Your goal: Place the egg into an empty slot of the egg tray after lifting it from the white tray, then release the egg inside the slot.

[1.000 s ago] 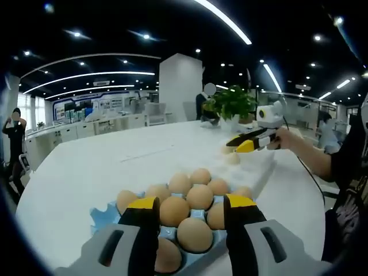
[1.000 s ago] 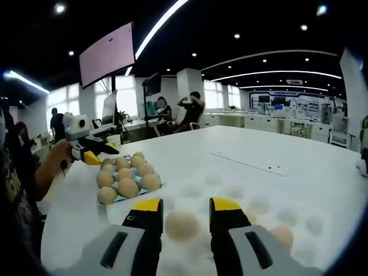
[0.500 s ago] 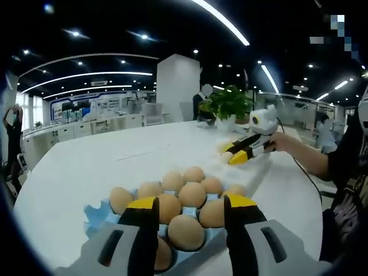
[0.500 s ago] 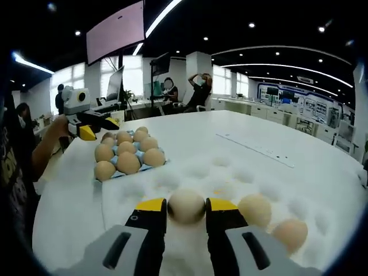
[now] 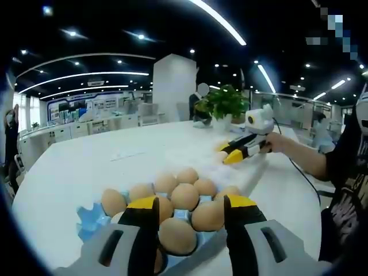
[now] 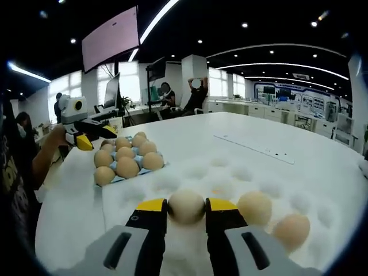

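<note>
Between my right gripper's (image 6: 186, 207) yellow-tipped jaws sits the egg (image 6: 186, 206), pinched on both sides just above the white tray (image 6: 230, 172), where two more eggs (image 6: 255, 207) lie to its right. My left gripper (image 5: 187, 204) hovers with jaws spread wide, holding nothing, over the blue egg tray (image 5: 91, 214), which is nearly full and sits beside the white tray.

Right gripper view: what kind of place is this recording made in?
Probably an open-plan office or showroom: long white table, wall-hung screen, strip ceiling lights, and people at desks behind.
</note>
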The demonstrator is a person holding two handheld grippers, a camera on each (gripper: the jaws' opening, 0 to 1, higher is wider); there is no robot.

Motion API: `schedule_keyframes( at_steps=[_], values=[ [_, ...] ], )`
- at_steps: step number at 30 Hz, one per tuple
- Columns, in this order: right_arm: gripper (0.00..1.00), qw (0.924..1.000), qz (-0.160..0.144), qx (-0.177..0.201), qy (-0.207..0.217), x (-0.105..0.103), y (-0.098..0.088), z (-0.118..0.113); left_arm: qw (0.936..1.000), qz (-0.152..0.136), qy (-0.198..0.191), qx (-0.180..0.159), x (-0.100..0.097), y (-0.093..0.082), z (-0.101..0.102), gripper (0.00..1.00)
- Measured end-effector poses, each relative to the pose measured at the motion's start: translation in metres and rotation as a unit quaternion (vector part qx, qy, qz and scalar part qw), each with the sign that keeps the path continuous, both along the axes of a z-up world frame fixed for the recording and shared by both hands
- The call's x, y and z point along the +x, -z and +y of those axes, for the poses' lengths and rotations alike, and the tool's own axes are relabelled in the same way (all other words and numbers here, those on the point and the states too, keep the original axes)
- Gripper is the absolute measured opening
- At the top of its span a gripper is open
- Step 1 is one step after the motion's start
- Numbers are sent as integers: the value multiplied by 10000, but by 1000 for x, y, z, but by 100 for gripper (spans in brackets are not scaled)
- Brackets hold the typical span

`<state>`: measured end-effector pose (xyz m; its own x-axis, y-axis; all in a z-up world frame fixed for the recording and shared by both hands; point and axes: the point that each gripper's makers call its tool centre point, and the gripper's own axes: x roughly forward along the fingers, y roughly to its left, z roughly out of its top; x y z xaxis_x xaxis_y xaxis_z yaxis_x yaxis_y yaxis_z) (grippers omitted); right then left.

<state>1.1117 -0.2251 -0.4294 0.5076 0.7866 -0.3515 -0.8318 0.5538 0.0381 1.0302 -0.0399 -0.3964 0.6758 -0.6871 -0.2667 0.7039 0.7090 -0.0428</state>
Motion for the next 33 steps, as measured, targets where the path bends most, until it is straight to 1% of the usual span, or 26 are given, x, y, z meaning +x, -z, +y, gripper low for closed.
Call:
schedule_keyframes(
  at_steps=[7, 14, 23, 33],
  values=[
    [27, 10000, -6, 75, 47, 1, -4, -1, 10000, -43, 39, -10, -2, -2, -4, 46],
    [27, 9993, -100, 343, 67, -6, -20, 2, 9998, -122, 137, 42, -5, -3, -12, 46],
    [27, 9982, -159, 575, 55, -13, -32, 7, 9996, -146, 204, 152, -6, 2, -21, 46],
    [27, 9963, -230, 822, -54, -26, -46, 20, 9986, -385, 243, 266, -3, 5, -42, 45]
  ],
)
